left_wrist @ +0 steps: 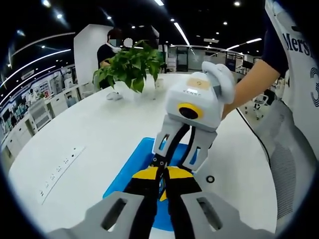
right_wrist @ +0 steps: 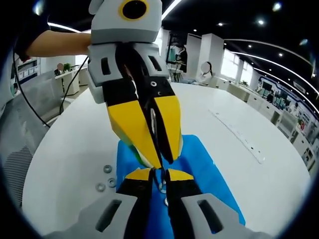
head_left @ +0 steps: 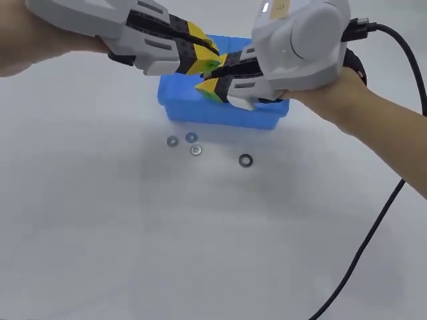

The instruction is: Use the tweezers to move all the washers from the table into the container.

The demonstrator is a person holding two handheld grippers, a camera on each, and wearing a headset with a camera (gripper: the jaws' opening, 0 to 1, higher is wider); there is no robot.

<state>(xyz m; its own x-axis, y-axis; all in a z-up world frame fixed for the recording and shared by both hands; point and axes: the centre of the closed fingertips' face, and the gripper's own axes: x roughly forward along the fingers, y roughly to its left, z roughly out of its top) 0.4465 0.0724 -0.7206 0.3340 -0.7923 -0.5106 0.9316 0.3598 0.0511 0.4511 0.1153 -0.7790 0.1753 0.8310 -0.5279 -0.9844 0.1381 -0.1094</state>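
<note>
Over the blue container (head_left: 200, 112) on a round white table (head_left: 133, 233) in a brightly lit open office, the left gripper (head_left: 213, 59) pinched the tweezers (right_wrist: 153, 122). The right gripper (head_left: 211, 89) stood narrow around their tip, grip unclear. Four washers (head_left: 195, 151) lay just near of the container.

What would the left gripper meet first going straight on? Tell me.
The right gripper: its jaw tips sit directly ahead of the left gripper, almost tip to tip, above the blue container. Actual contact is unclear.
</note>
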